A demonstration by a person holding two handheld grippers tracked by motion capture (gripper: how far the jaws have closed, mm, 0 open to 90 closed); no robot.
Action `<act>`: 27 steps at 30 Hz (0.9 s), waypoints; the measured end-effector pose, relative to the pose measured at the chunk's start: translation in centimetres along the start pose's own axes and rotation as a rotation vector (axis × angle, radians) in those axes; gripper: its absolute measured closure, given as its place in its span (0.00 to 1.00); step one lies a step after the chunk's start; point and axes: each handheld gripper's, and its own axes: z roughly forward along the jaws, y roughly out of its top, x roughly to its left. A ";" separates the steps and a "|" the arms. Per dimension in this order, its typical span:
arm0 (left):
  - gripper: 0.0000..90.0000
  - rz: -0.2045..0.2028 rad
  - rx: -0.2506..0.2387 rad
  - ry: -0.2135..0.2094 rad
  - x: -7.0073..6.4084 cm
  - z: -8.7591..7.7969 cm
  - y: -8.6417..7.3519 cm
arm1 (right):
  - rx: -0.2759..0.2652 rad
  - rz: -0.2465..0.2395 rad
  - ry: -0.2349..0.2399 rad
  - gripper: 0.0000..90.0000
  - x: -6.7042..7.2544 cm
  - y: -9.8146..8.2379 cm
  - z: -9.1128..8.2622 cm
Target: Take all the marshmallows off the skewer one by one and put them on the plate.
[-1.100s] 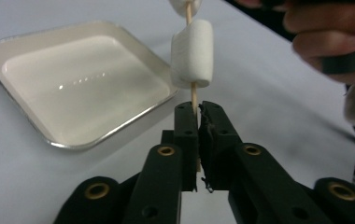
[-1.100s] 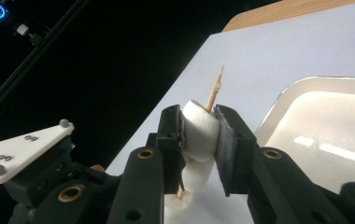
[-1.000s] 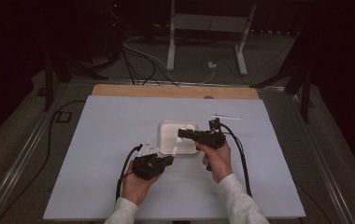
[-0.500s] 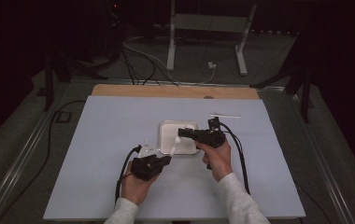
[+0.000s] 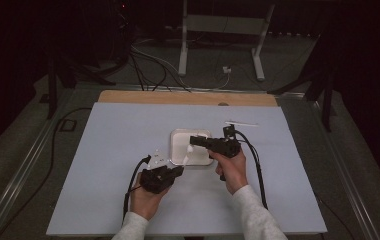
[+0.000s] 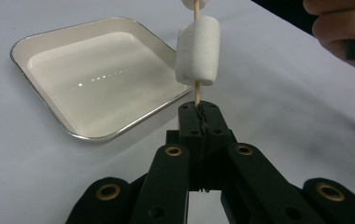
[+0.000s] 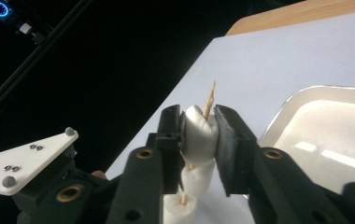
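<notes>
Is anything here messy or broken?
Nothing looks broken or spilled. The left gripper holds the skewer upright, and the right gripper squeezes the top marshmallow, denting it a little. The tray is empty and clean.

My left gripper view cuts off the thin wooden skewer (image 6: 196,9) and its top white marshmallow (image 6: 195,3) at the upper edge.

Tray (image 5: 178,136) sits mid-frame on the table (image 5: 103,150); skewer (image 6: 196,92) stands at its lower left edge, marshmallows (image 6: 197,50) stacked on it.
</notes>
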 end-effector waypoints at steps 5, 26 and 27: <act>1.00 -0.009 -0.005 0.006 0.0 -0.1 0.0 | 0.015 0.011 0.006 0.79 0.1 -0.4 0.6; 1.00 0.028 0.003 0.018 0.1 0.0 -0.3 | 0.022 0.010 -0.078 0.87 0.1 0.4 -0.4; 1.00 0.033 0.005 0.024 0.0 -0.1 -0.3 | 0.016 0.011 -0.079 0.87 0.0 0.4 -0.4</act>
